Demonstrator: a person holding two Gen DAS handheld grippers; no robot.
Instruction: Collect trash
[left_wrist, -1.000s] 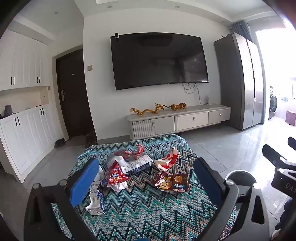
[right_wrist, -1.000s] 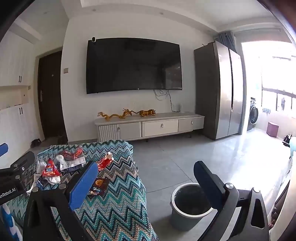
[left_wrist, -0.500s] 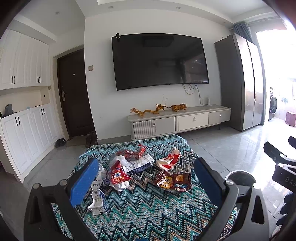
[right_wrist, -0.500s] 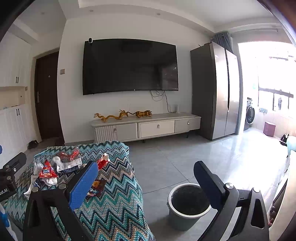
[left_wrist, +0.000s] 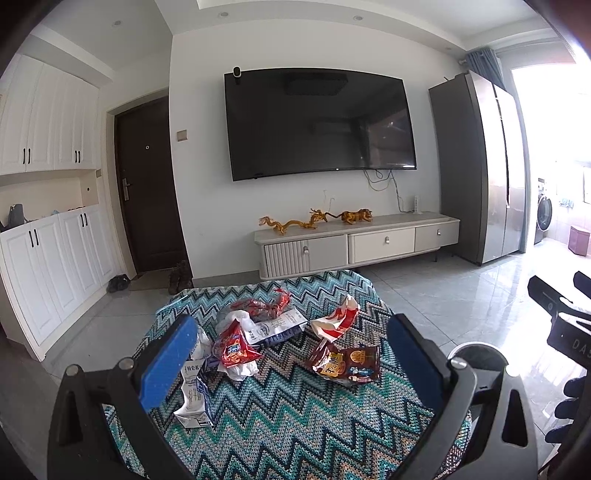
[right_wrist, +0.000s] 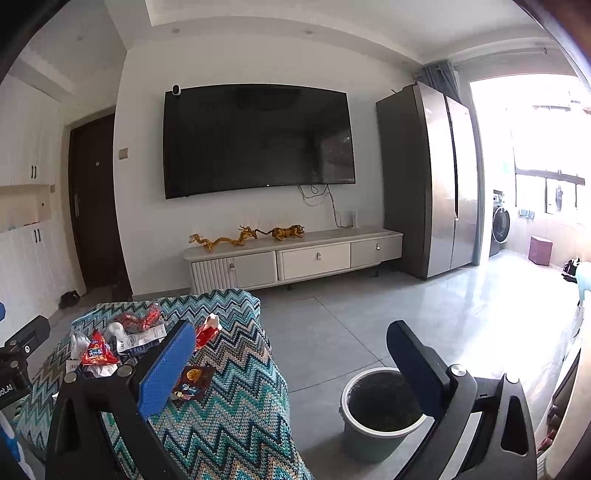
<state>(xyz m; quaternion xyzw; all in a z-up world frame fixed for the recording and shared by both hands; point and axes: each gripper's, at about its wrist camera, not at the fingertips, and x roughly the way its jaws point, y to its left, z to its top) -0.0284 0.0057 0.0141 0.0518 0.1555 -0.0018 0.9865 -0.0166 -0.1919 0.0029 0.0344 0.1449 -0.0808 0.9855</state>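
Several pieces of trash lie on a table under a zigzag cloth (left_wrist: 280, 417): a brown snack bag (left_wrist: 349, 363), a red and white wrapper (left_wrist: 338, 319), a red chip bag (left_wrist: 234, 349), a white milk carton (left_wrist: 194, 397) and a red wrapper (left_wrist: 264, 306). My left gripper (left_wrist: 291, 369) is open and empty above the near side of the table. My right gripper (right_wrist: 291, 369) is open and empty to the right of the table, above a grey bin (right_wrist: 380, 410) on the floor. The trash also shows in the right wrist view, with the chip bag (right_wrist: 98, 352) at the left.
A white TV cabinet (left_wrist: 354, 245) with golden figurines stands under a wall TV (left_wrist: 317, 123). A tall fridge (left_wrist: 480, 166) is at the right, white cupboards (left_wrist: 44, 258) and a dark door (left_wrist: 147, 184) at the left. Grey tiled floor (right_wrist: 369, 325) lies between table and cabinet.
Both grippers have risen a little and tilted, so the table and bin sit lower in the views. Nothing was picked up; both stay open.
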